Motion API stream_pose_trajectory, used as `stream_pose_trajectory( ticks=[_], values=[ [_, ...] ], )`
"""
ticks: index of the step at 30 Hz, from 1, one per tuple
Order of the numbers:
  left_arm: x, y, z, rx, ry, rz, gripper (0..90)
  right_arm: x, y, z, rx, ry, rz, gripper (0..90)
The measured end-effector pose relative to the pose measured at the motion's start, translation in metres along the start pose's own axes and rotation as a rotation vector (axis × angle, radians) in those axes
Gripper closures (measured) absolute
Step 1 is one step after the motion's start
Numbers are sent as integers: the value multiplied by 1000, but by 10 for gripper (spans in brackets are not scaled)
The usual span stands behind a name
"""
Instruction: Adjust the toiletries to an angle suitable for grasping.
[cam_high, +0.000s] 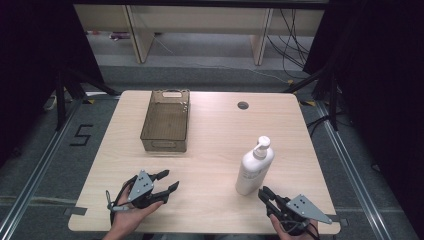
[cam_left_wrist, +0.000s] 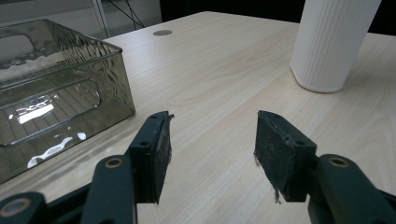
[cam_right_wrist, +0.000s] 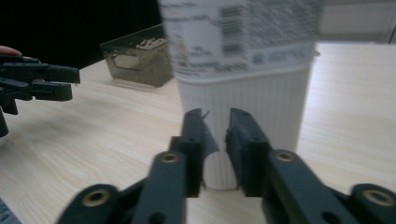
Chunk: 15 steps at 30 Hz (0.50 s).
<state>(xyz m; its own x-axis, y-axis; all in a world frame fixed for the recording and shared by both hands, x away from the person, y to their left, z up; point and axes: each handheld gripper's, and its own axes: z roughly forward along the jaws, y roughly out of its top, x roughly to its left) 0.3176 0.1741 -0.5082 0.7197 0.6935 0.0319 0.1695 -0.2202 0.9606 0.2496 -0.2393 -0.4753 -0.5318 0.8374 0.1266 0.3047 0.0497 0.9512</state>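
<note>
Two tongs: our left tongs spread, holding nothing; right tongs nearly pressed together, empty.
Bottle: pump bottle upright, near right on bench.
Risk: we judge narrow right tongs could topple it.
Bin: tinted bin far left.

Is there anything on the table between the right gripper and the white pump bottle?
Nothing visible. The right gripper sits just in front of the white pump bottle, jaws nearly together, with bare table around. The smoky plastic bin stands well off to the left.

At frame centre-right a white ribbed pump bottle stands on the pale wood-grain table; upper left, a smoky-brown translucent bin.
</note>
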Motion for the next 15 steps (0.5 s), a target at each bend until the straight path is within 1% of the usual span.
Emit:
stream_pose_trajectory(
  ticks=[1, 2, 3, 4, 5, 6, 7, 9, 10, 11, 12, 14, 15],
  values=[
    [0, -1, -2, 10, 8, -3, 431, 2, 2, 0, 10, -17, -17, 874],
    [0, -1, -2, 10, 8, -3, 430, 2, 2, 0, 10, -17, -17, 874],
    [0, -2, -2, 7, 4, -7, 430, 4, 4, 1, 24, -24, -10, 899],
    [-1, -4, -1, -4, -2, -22, 429, 2, 6, 4, 28, -38, -40, 900],
    [-1, -4, -1, -6, -9, -30, 429, 2, 6, 4, 28, -38, -40, 900],
    [-1, -5, -2, 7, -5, -27, 429, 0, 9, 8, 23, -47, -56, 900],
    [-2, -5, -1, 0, -7, -34, 429, 0, 9, 8, 23, -47, -56, 900],
    [-2, -6, -1, 9, -7, -32, 429, 2, 11, 11, 32, -42, -24, 900],
    [-3, -6, -1, 11, -12, -31, 436, -2, 14, 15, 30, -38, -65, 900],
    [-3, -6, -1, 11, -12, -31, 436, -1, 15, 16, 37, -42, -61, 900],
    [-3, -6, 0, 0, -19, -31, 436, -1, 15, 16, 37, -42, -61, 900],
    [-3, -6, 1, -1, -21, -29, 435, 0, 18, 19, 34, -34, -64, 900],
    [-3, -6, 0, 16, -12, -24, 435, 0, 20, 21, 36, -46, -76, 900]
  ],
)
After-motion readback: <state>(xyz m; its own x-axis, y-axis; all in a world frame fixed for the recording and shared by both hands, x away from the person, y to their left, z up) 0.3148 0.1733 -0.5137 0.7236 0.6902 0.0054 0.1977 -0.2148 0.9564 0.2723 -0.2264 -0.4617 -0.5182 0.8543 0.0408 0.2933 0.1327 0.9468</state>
